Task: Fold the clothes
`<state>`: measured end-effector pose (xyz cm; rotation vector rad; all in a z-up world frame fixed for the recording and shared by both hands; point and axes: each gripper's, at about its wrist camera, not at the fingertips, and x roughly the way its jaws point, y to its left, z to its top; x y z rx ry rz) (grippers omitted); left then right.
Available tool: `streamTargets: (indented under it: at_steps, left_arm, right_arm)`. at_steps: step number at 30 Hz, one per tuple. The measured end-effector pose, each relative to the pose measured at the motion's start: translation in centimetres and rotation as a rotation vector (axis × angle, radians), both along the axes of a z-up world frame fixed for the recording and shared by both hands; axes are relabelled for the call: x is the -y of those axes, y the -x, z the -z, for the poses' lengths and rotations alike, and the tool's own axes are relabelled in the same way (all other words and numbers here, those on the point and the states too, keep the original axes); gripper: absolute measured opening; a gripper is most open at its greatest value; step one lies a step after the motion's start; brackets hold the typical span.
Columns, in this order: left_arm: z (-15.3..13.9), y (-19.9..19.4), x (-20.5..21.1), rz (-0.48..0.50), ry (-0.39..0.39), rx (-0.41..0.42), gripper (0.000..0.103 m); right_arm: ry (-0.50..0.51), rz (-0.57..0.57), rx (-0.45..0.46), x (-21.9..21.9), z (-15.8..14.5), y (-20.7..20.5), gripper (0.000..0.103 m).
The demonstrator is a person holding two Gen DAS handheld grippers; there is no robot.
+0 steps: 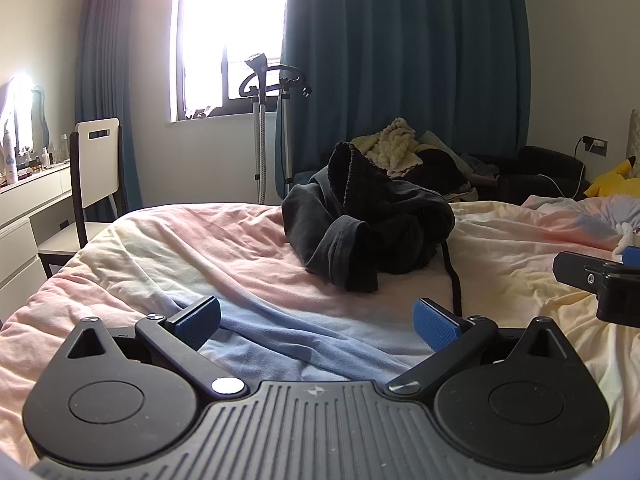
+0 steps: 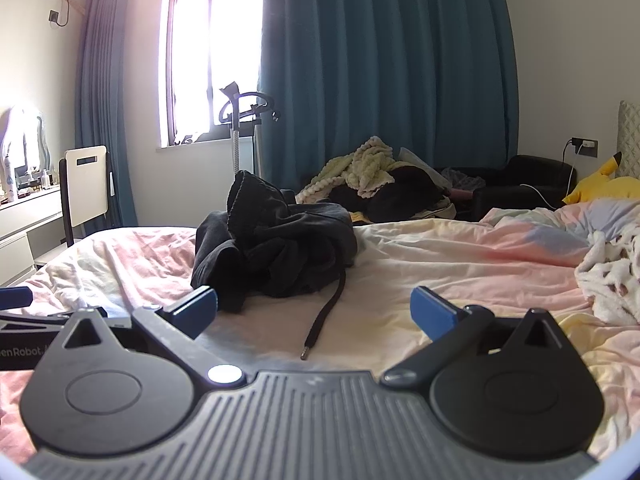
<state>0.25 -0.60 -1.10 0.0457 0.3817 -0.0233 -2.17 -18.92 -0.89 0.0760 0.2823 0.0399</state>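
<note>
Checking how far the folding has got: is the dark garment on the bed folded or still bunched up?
Bunched up. The dark garment sits in a crumpled heap on the bed, its drawstring trailing loose.

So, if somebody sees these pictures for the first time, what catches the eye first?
Probably the dark crumpled garment heaped in the middle of the pastel bed cover, its drawstring trailing toward the camera. Behind it glows a bright window beside teal curtains. Both the left gripper and right gripper are open, empty.
</note>
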Motion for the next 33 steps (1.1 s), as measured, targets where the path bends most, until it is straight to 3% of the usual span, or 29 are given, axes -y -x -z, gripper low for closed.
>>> streamTargets:
  at_steps: [33]
  left_arm:
    - [-0.07,-0.31,-0.32,-0.005,0.002,-0.003,0.103]
  right_arm:
    - [-0.023,0.009,0.013,0.15,0.23,0.2,0.103]
